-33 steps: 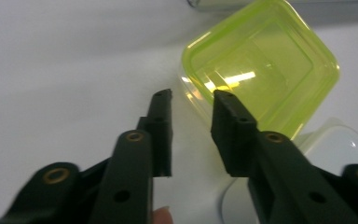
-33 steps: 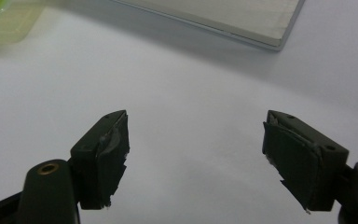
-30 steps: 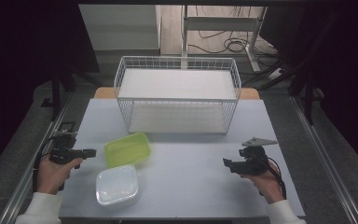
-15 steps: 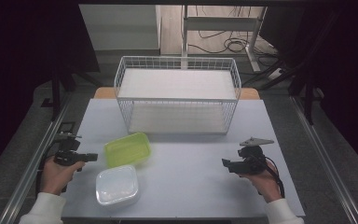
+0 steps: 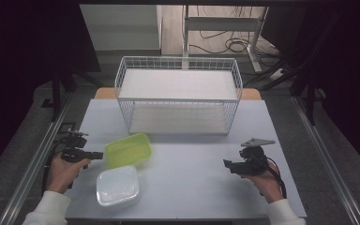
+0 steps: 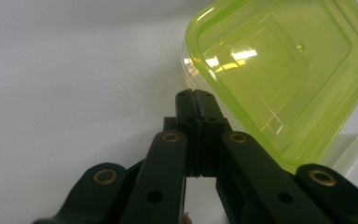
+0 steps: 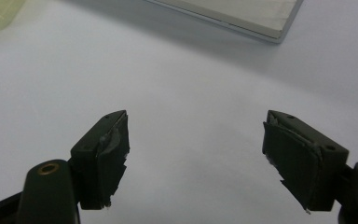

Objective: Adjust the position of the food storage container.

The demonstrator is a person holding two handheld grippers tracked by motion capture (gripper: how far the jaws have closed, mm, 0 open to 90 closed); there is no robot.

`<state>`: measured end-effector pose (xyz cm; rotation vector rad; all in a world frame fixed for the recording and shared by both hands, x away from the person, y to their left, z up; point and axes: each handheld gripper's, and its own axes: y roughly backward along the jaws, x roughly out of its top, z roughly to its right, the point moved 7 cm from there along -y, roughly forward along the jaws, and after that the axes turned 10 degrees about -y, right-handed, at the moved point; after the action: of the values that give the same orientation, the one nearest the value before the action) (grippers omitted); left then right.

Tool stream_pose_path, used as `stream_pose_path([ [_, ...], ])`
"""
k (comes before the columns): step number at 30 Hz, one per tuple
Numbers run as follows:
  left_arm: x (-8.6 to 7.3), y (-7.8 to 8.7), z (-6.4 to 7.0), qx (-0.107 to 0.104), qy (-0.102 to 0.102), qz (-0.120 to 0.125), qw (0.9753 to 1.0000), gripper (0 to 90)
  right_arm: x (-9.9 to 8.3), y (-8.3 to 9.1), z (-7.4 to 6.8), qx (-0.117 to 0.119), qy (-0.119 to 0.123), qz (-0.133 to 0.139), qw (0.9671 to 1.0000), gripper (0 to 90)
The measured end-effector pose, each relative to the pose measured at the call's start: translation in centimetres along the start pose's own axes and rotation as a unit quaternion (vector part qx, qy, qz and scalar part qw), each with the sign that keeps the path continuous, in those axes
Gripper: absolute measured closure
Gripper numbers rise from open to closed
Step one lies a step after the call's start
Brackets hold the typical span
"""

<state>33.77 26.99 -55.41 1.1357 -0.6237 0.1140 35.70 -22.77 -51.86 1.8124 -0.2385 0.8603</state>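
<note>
A lime-green plastic container (image 5: 127,150) lies on the white table, left of centre. A clear white container (image 5: 117,185) sits just in front of it. My left gripper (image 5: 99,155) points at the green container's left edge, jaws pressed together with nothing between them. In the left gripper view the shut tips (image 6: 196,95) sit just beside the green container (image 6: 279,70) rim. My right gripper (image 5: 227,164) hovers over bare table at the right, jaws wide apart (image 7: 196,144) and empty.
A white wire basket (image 5: 178,96) with a white floor stands at the back centre of the table (image 5: 187,187). Its base corner (image 7: 242,16) shows at the top of the right gripper view. Dark floor and metal rails flank the table.
My left gripper has slid slightly right toward the green container. The right gripper has barely moved.
</note>
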Motion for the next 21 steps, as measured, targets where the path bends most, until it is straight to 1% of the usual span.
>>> stream_pose_path([
  [8, 0.1, -0.3, 0.0, 0.004, 0.006, -0.005, 1.0, 90.0, 0.0, 0.0, 0.0, -0.001, 0.0, -0.001, 1.0, 22.7],
  [13, 0.0, -0.6, -0.1, 0.0, 0.009, -0.01, 0.9999, 90.0, 0.0, 0.0, -0.1, -0.002, -0.001, -0.001, 1.0, 22.7],
  [17, 0.1, -0.8, -0.2, 0.0, 0.008, -0.013, 0.9999, 90.0, -0.1, -0.1, 0.0, -0.002, -0.001, -0.002, 1.0, 22.7],
  [18, 0.3, -1.1, -0.2, -0.001, 0.005, -0.019, 0.9998, 90.0, -0.1, -0.1, 0.0, -0.002, -0.002, -0.002, 1.0, 22.7],
  [21, 0.6, -1.5, -0.1, -0.002, 0.004, -0.022, 0.9998, 90.0, -0.1, -0.1, 0.0, -0.003, -0.002, -0.002, 1.0, 22.7],
])
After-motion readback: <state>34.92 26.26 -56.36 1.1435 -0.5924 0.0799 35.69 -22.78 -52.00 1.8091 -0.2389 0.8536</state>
